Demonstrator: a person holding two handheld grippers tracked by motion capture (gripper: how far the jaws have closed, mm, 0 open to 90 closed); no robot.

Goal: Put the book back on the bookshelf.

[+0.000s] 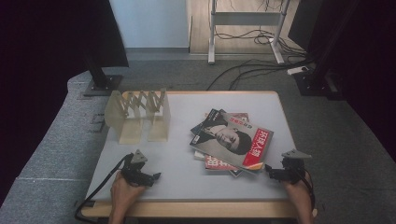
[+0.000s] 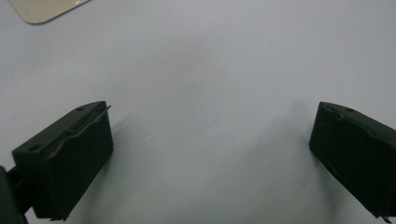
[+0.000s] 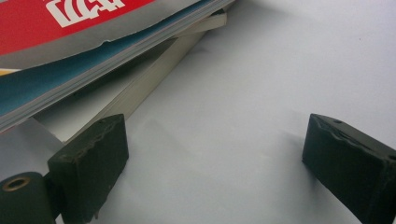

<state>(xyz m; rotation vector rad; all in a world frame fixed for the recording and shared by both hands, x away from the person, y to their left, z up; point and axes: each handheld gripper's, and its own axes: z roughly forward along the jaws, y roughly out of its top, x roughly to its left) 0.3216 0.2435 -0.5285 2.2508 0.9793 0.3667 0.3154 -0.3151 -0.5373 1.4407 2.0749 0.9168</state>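
Observation:
A loose stack of magazines (image 1: pixel 231 140) lies right of centre on the white table (image 1: pixel 187 186), the top one with a grey cover and a red corner band. Its near corner (image 3: pixel 93 42) overhangs just ahead of my right gripper (image 3: pixel 215 158), whose jaws stand wide apart over bare table. In the high view the right gripper (image 1: pixel 271 173) rests at the front right, just off the stack's corner. My left gripper (image 1: pixel 156 177) lies at the front left, open, with nothing between its jaws (image 2: pixel 210 154). An expandable beige file rack (image 1: pixel 139 114) stands at the back left.
A corner of the rack's base (image 2: pixel 46 9) shows at the top left of the left gripper view. Black stands (image 1: pixel 100 70) and cables (image 1: pixel 261 65) sit on the floor beyond the table. A wide stretch of table separates the rack and the grippers.

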